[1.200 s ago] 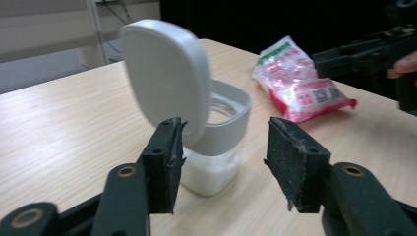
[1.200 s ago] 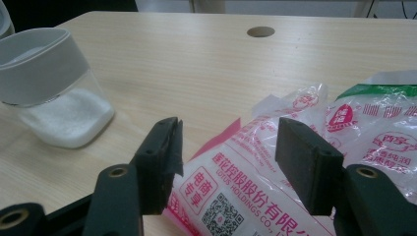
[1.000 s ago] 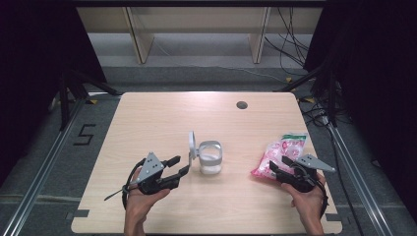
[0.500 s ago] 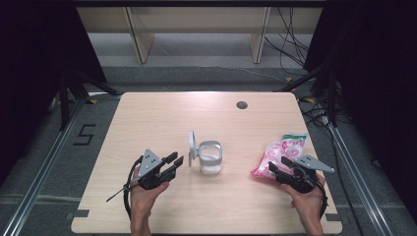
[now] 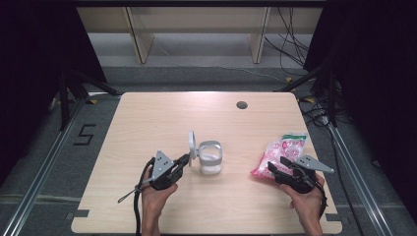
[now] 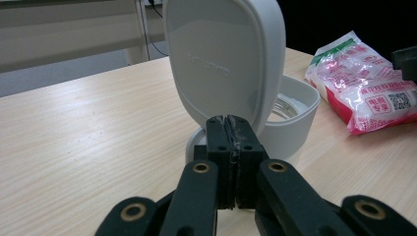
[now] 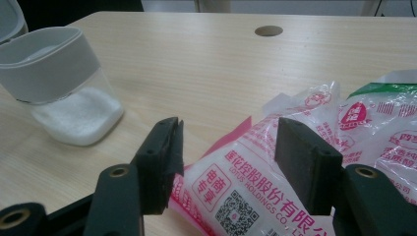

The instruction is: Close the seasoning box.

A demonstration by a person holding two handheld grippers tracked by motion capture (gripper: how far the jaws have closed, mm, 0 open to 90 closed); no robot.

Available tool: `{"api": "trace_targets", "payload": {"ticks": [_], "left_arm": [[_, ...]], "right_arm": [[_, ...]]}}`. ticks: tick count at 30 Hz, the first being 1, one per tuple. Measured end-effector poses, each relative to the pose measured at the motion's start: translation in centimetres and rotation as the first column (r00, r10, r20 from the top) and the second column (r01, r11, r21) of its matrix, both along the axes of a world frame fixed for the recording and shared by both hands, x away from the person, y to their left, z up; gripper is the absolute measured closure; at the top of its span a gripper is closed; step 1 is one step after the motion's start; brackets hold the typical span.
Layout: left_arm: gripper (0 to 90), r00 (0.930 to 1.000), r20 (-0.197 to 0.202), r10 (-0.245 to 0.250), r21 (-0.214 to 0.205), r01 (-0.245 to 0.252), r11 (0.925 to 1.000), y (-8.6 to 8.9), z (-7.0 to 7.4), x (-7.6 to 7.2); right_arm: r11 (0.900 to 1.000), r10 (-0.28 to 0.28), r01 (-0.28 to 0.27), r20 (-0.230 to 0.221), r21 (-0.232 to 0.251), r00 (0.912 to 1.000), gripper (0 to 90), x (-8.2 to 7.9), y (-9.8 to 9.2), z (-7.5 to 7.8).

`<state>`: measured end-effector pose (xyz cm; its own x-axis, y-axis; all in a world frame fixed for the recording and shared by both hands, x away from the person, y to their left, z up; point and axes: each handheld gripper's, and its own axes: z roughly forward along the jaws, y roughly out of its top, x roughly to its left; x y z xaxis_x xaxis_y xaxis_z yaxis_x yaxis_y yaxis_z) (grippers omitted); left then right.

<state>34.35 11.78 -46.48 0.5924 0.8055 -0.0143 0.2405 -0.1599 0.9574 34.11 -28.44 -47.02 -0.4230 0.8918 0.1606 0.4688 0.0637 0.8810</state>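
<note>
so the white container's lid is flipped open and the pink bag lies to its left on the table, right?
Not quite: the pink plastic bag lies to the right of the white lidded container, as the high view shows. The lid does stand open.

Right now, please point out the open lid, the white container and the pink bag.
Open lid [image 6: 223, 59], left gripper view, on its flat inner face.
White container [image 7: 49, 64], right gripper view, on its grey upper band.
Pink bag [image 5: 280, 152], high view, on its middle.

In the left gripper view the lid [image 6: 223, 54] is cut off at the top edge, the shut jaws hide its hinge, and the sugar bag [image 6: 366, 83] runs past the right edge
</note>
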Motion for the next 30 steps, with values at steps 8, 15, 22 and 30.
{"api": "trace_targets", "payload": {"ticks": [8, 15, 22, 30], "left_arm": [[87.9, 0.9993, 0.019, 0.032, 0.002, -0.032, 0.9995, 0.2, 0.6, 0.5], [88.4, 0.9997, 0.017, 0.017, 0.013, -0.018, 0.9998, -0.2, 1.1, 0.8], [88.9, 0.9996, 0.024, 0.013, 0.028, -0.014, 0.9995, -0.1, 2.2, 1.0], [88.4, 0.9993, 0.038, 0.0, 0.034, -0.001, 0.9994, -0.5, 2.4, 1.1]], "right_arm": [[0.9999, 0.011, -0.011, -0.03, 0.005, 0.9995, 42.2, -0.4, 0.3, 0.1], [0.9994, 0.035, -0.035, -0.007, -0.001, 0.9994, 41.8, -0.9, 1.1, 0.2], [0.9984, 0.056, -0.056, 0.0, -0.006, 0.9984, 41.7, -1.2, 1.5, 0.1], [0.9979, 0.061, -0.061, 0.009, -0.02, 0.9981, 41.7, -1.5, 1.7, 0.1]]}}
